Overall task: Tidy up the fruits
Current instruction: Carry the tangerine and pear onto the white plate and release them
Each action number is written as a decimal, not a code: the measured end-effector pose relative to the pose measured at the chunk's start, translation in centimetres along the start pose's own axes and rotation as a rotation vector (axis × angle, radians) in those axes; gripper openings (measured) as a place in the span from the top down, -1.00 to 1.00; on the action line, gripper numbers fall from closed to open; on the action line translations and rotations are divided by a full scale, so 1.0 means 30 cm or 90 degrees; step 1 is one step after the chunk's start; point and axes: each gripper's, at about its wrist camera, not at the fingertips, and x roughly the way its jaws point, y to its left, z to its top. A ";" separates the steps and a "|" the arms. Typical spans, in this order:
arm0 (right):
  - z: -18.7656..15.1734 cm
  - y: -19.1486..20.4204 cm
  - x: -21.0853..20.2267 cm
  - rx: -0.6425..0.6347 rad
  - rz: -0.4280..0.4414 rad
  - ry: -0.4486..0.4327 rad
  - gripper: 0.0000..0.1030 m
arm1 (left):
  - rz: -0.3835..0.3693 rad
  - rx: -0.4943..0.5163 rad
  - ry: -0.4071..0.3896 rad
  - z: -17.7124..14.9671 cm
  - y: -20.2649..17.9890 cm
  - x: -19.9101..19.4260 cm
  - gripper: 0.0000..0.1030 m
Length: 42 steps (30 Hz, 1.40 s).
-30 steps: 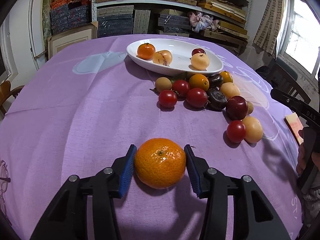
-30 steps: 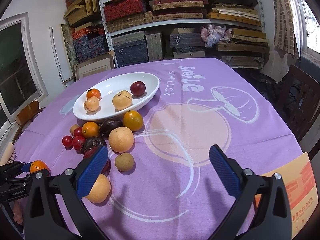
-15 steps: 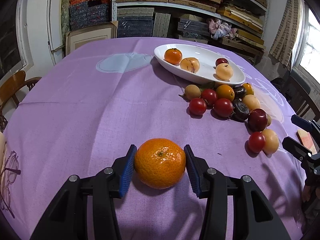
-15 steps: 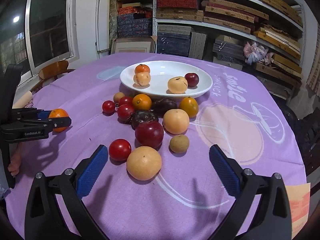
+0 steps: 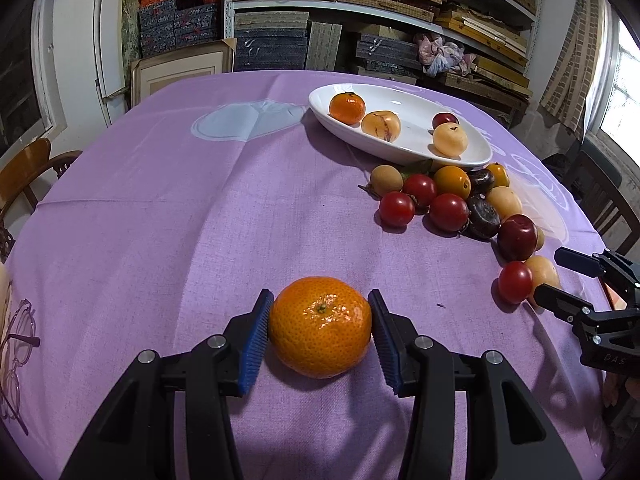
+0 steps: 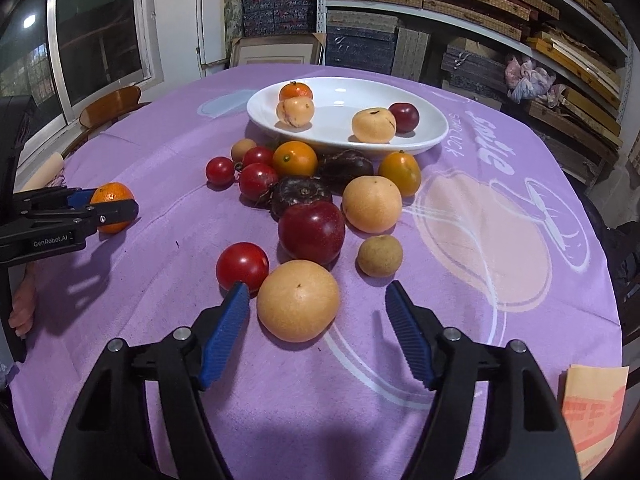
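Note:
My left gripper [image 5: 320, 326] is shut on an orange mandarin [image 5: 320, 326], low over the purple tablecloth; it also shows in the right wrist view [image 6: 110, 206]. A white oval plate [image 5: 404, 152] at the back holds several fruits. A cluster of loose tomatoes, plums and pale fruits [image 5: 448, 204] lies in front of it. My right gripper [image 6: 316, 304] is open, its jaws around the near side of a pale orange round fruit [image 6: 298, 306], with a red tomato [image 6: 242, 266] by the left pad.
Purple glasses [image 5: 16, 352] lie at the table's left edge. An orange paper packet [image 6: 592, 408] lies at the front right. Wooden chairs [image 5: 24, 172] stand around the table, and shelves of boxes [image 5: 360, 8] behind it.
My right gripper has moved forward and left, up to the pale round fruit, with its jaws narrower than before. My left gripper still holds the mandarin and has swung its view left.

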 end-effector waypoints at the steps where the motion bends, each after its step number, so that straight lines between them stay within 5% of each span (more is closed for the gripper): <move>1: -0.001 -0.001 0.004 0.000 0.000 0.004 -0.24 | -0.001 0.000 0.000 0.000 0.000 0.000 0.05; 13: -0.001 0.021 0.034 -0.023 0.016 0.028 0.13 | 0.000 0.000 0.000 0.000 0.000 -0.001 0.05; 37: -0.016 -0.061 -0.051 0.067 0.022 -0.037 0.15 | -0.031 0.003 0.003 -0.004 -0.015 0.009 0.07; 42: 0.033 -0.081 -0.077 0.069 0.021 -0.050 0.15 | -0.033 0.038 -0.008 0.097 -0.051 -0.007 0.07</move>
